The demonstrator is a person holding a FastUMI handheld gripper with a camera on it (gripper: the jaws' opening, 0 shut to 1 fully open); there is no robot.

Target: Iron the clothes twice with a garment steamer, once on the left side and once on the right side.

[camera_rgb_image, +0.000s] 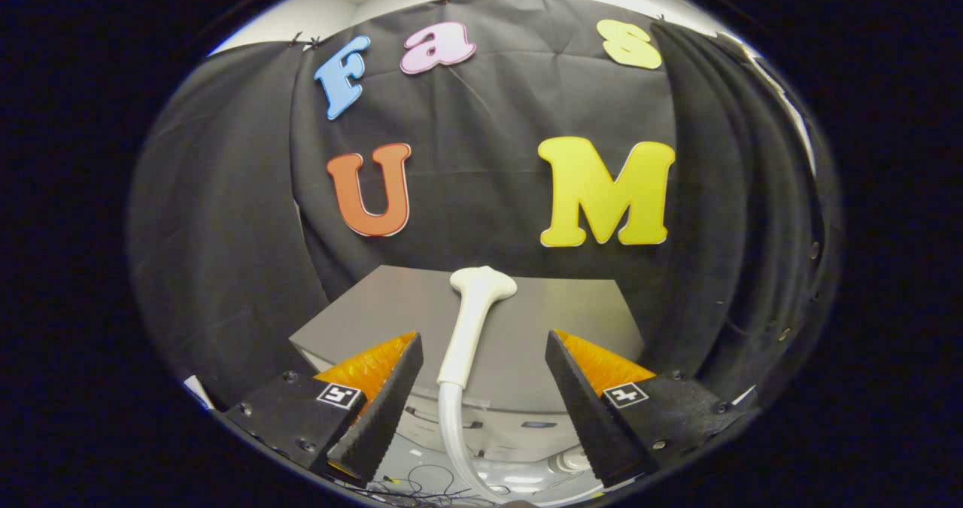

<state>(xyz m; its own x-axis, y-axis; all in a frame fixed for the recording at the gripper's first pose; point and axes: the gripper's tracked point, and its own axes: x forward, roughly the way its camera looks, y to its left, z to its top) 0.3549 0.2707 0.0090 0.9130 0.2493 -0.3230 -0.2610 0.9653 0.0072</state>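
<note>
The gripper [483, 346] is spread wide, its two fingers well apart and pressing on nothing. In the gap between them lies the garment steamer [475, 316], a pale wand with a broad, flattened head; neither finger touches it. The handle runs from the space between the fingertips up and away to the head, which sits beyond the tips and points toward the booth's black cloth wall [481, 192]. The steamer rests on a flat grey desk [542, 320], its head near the desk's far edge and its handle end reaching over the near edge. From that end a pale ribbed hose [451, 433] drops down between the fingers and curves off to the right below them. Under the desk's front edge a light-coloured body with dark slots shows, and thin dark cables [429, 485] lie tangled low down near the left finger. Black cloth folds hang close on the right side of the desk.
</note>
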